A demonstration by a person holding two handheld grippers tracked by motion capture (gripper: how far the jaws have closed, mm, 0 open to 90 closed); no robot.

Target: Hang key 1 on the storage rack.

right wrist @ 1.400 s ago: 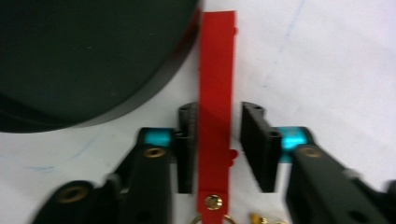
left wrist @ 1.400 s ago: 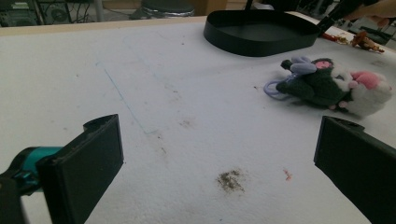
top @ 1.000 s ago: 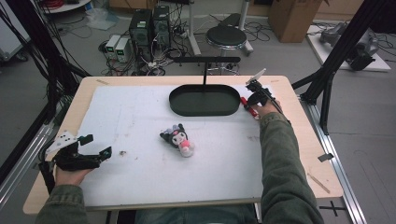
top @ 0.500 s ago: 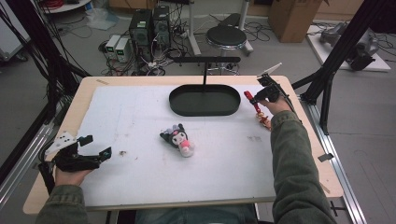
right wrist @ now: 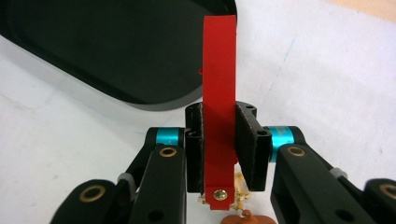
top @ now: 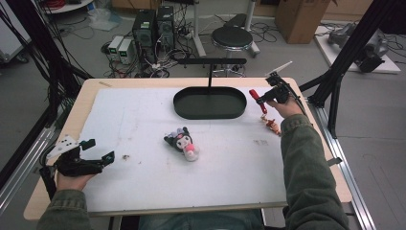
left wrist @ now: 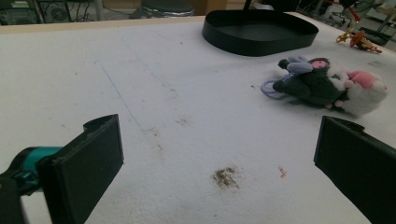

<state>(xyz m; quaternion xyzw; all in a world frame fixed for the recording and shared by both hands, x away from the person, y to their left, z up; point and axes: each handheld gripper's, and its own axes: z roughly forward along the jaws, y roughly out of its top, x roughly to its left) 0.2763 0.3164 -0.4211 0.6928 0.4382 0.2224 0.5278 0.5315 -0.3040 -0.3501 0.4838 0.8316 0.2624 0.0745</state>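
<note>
Right gripper point(top: 260, 99): jaws pressed together on a red strap point(right wrist: 218, 112), seen clearly in the right gripper view. The strap's long axis runs straight up between the pads; a brass rivet sits at its lower end, with small gold chain links and a brownish charm hanging below. In the high view the strap is held above the right end of the counter point(top: 143, 201), just beside the right rim of the black oval tray point(top: 209, 114).

A small orange-and-gold trinket point(top: 273, 125) lies on the counter under the right forearm; whether it is tied to the strap cannot be told.

Key relation: the tray lies to the left of the held strap, near, its open basin directly ahead of the jaws in the right gripper view. A short carry leftward is judged sufficient to bring the strap over it.

Left gripper point(top: 98, 152): jaws spread wide, nothing between them, low over the near left corner. A plush toy point(top: 182, 143) lies mid-counter, well apart from both grippers.
</note>
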